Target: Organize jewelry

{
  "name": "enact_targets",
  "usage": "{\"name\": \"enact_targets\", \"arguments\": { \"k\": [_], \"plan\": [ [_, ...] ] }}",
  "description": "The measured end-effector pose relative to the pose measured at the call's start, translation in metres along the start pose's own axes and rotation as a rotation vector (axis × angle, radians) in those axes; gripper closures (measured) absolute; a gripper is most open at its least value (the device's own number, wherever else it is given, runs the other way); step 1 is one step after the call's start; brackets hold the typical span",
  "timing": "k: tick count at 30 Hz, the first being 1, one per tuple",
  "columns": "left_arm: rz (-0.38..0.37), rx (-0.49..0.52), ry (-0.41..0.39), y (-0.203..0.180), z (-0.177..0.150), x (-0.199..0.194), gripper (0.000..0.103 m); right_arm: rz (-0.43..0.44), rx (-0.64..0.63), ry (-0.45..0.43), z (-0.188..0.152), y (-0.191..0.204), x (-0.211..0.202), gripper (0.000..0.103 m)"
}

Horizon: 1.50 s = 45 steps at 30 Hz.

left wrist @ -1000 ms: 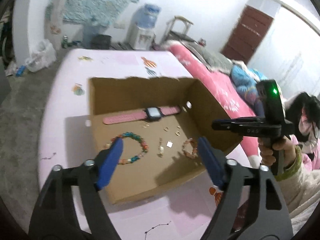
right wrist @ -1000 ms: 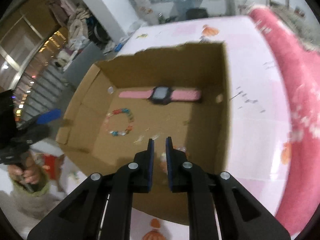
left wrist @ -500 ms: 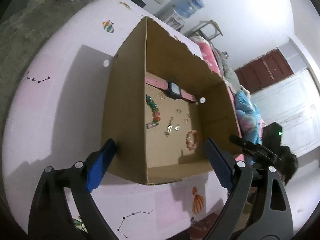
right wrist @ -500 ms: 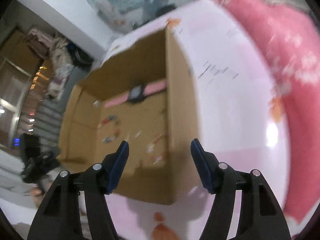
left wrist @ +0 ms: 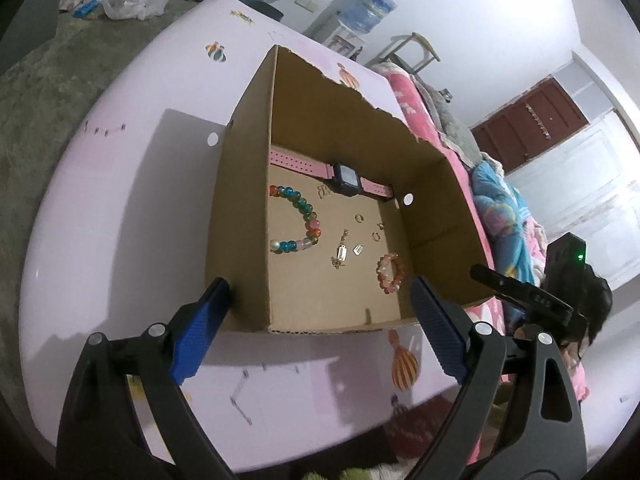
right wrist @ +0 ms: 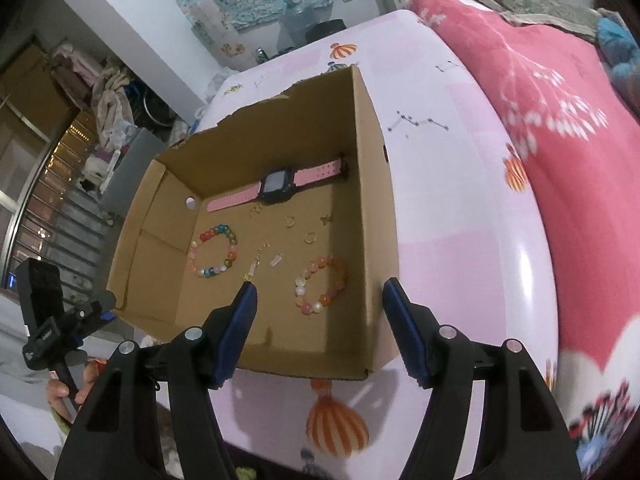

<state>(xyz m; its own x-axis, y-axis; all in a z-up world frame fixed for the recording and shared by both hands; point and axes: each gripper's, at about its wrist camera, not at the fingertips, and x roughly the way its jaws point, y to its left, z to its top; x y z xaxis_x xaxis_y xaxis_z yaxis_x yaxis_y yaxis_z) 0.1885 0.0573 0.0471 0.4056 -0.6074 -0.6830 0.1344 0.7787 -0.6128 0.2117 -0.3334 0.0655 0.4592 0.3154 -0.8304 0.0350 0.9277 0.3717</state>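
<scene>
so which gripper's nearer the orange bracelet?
Right. The right gripper is open with the orange bracelet just ahead, between its fingers' lines. The left gripper, also open, straddles the box's other corner, bracelet toward its right finger.

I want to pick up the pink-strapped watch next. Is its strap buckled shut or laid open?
Open: the pink-strapped digital watch lies flat on the brown cardboard box floor, both strap halves stretched straight out.

One cardboard box (right wrist: 372, 184) — one pink watch (right wrist: 276, 190), two bead bracelets (right wrist: 214, 250), three rings (right wrist: 291, 222).
</scene>
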Motion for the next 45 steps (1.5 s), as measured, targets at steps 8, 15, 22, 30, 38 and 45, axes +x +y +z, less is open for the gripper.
{"name": "enact_targets", "arguments": {
  "k": [8,15,22,30,38,45],
  "plan": [
    [-0.012,-0.005,0.001,0.0,-0.036,-0.02,0.016,0.013,0.052,-0.025,-0.05,-0.003,-0.022,0.039],
    [0.126,0.11,-0.03,-0.016,-0.049,-0.021,0.015,-0.054,0.048,-0.113,-0.079,0.002,-0.035,0.039],
    [0.33,0.222,-0.226,-0.052,-0.064,-0.059,0.01,-0.244,-0.032,-0.277,-0.113,0.023,-0.083,0.022],
    [0.518,0.25,-0.346,-0.078,-0.087,-0.082,0.008,-0.207,-0.16,-0.246,-0.139,0.055,-0.086,0.012],
    [0.679,0.388,-0.287,-0.097,-0.105,-0.061,0.008,-0.208,-0.222,-0.217,-0.152,0.082,-0.073,0.01],
    [0.647,0.364,-0.24,-0.102,-0.11,-0.045,0.008,-0.292,-0.184,-0.195,-0.152,0.082,-0.059,0.009]
  ]
}}
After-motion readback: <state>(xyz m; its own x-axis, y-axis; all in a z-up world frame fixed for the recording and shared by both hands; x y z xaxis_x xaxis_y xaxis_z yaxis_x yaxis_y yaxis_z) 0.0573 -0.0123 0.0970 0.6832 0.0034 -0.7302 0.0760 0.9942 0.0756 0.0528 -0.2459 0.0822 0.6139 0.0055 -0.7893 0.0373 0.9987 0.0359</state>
